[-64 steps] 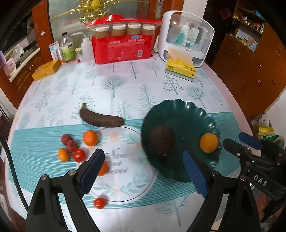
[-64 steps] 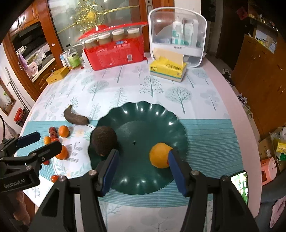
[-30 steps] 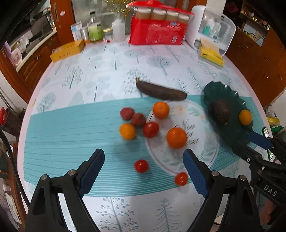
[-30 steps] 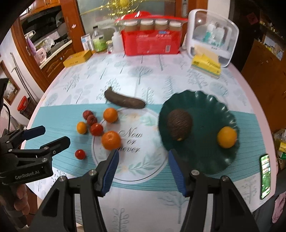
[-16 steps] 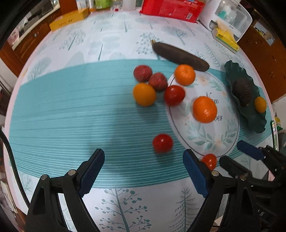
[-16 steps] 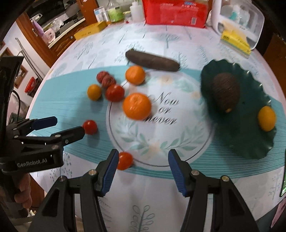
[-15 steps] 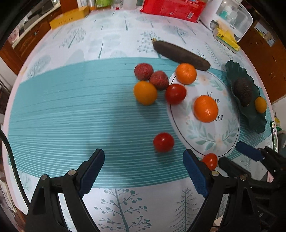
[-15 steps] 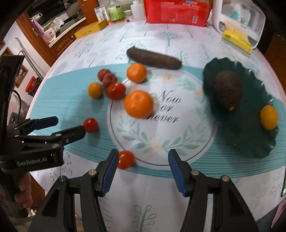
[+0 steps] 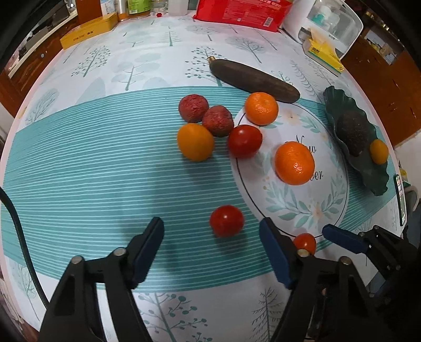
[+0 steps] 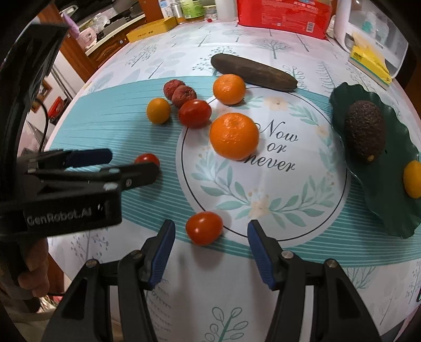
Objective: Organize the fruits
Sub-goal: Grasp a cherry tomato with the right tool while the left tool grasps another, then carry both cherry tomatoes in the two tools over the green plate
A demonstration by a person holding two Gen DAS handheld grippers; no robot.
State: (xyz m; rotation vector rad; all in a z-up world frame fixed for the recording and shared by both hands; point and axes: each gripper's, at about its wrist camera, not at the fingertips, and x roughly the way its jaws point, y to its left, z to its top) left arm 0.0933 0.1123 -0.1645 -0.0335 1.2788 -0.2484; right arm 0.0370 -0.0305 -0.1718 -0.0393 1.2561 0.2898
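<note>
My left gripper (image 9: 210, 223) points down at the cloth with a red tomato (image 9: 226, 221) between its blue pads. The jaws are closing and neither pad touches the fruit. My right gripper (image 10: 210, 226) stands open around a smaller tomato (image 10: 204, 227), also untouched. Beyond them lie a big orange (image 10: 233, 136), a smaller orange (image 10: 229, 89), a third tomato (image 10: 194, 113), a yellow-orange fruit (image 10: 158, 110), two lychees (image 10: 179, 92) and a dark banana (image 10: 252, 71). The green plate (image 10: 394, 221) on the right holds an avocado (image 10: 364, 131) and a small orange fruit (image 10: 412, 179).
The round table's edge runs close below both grippers. At the back stand a red package (image 10: 284, 10), a yellow tissue pack (image 10: 369, 61), a white container (image 9: 329, 21) and a yellow box (image 9: 88, 34). A phone (image 9: 400, 200) lies past the plate.
Both grippers have sunk toward the table and now frame one small tomato each. The left jaws have narrowed. The fruits have not moved.
</note>
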